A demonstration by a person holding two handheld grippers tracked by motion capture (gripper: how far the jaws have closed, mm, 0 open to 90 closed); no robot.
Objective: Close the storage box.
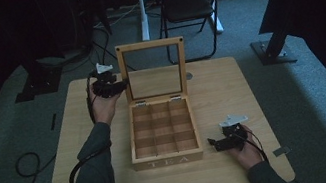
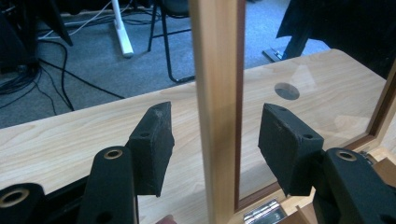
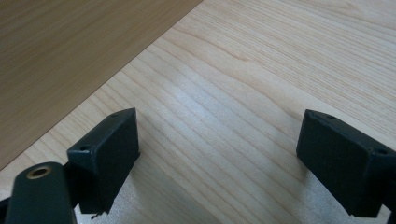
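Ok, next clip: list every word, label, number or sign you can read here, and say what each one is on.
"TEA": pale capital letters on the front wall of the wooden tea box, seen in the high view.
I can make out no other text; the lid frame between the left gripper pads and the table under the right gripper are unmarked.

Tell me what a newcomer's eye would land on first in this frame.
The light wooden tea box marked TEA sits mid-table, its glass-paned lid standing upright and its compartments apparently empty. The left gripper is open around the lid's left frame edge, jaws either side without touching. The right gripper lies open on the pale wooden table just right of the box.
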